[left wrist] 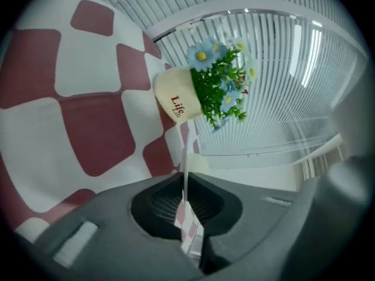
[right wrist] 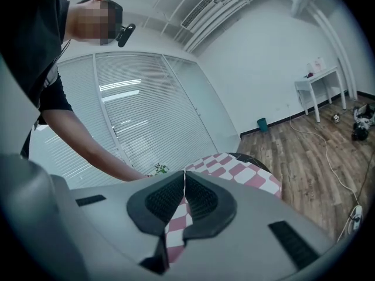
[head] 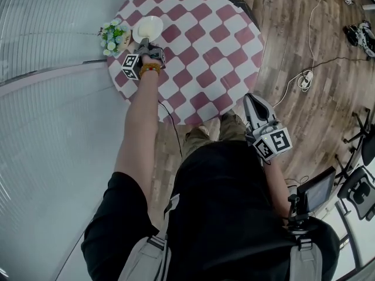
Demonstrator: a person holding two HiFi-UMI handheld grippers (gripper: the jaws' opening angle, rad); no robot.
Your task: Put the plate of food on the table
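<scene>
A round table under a red-and-white checked cloth fills the top of the head view. Near its far left edge lies a pale white plate; what is on it is too small to make out. My left gripper reaches to the plate's near rim and is shut on it. In the left gripper view the rim shows as a thin white edge pinched between the jaws. My right gripper hangs beside the table's near right edge, shut on nothing.
A cream pot of blue and white flowers stands just left of the plate, close to the left gripper. White blinds line the wall behind it. Cables and a power strip lie on the wooden floor to the right.
</scene>
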